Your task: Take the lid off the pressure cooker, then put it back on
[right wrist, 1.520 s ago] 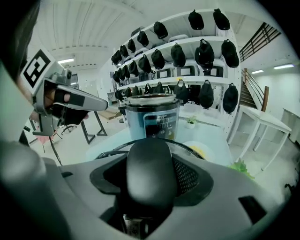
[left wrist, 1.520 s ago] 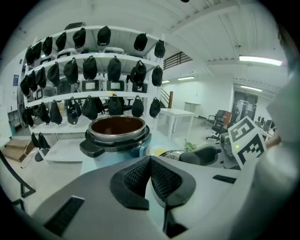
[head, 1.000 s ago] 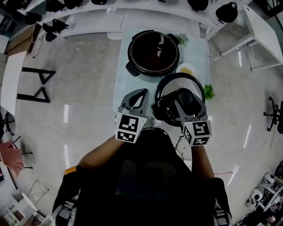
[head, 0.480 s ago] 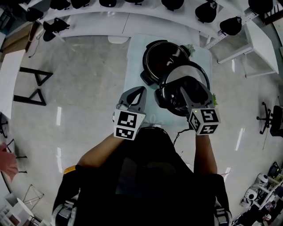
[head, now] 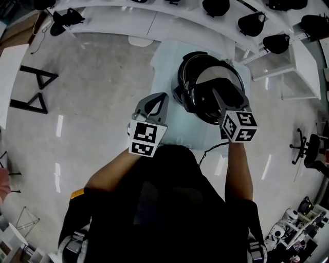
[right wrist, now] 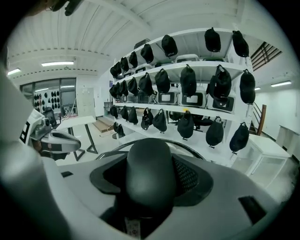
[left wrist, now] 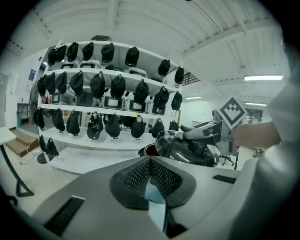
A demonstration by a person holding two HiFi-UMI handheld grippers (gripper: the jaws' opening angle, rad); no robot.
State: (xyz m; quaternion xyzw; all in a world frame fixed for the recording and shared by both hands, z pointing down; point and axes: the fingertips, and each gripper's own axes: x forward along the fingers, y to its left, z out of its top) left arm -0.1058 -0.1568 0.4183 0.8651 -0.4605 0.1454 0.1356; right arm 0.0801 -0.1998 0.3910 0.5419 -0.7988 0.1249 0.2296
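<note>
The black pressure cooker [head: 181, 77] stands at the far end of the light blue table [head: 165, 59], mostly hidden under its lid. The round lid [head: 201, 102], black with a glass centre, hangs tilted over the pot. My right gripper [head: 222, 97] is shut on the lid's black handle [right wrist: 150, 161], which fills the space between its jaws in the right gripper view. To the left, my left gripper [head: 159, 100] hovers over the table's near left part, shut and empty. In the left gripper view its jaws [left wrist: 150, 161] meet, with the lid [left wrist: 185, 149] ahead to the right.
White shelves [head: 154, 13] hung with several black caps curve behind the table. A black trestle frame [head: 32, 90] stands on the floor at the left. A white table [head: 303, 56] is at the right. A dark cable [head: 208, 149] hangs off the table's near edge.
My right gripper has carried the lid from the table's near right part up and away, over the open cooker. The left gripper has stayed shut beside it.
</note>
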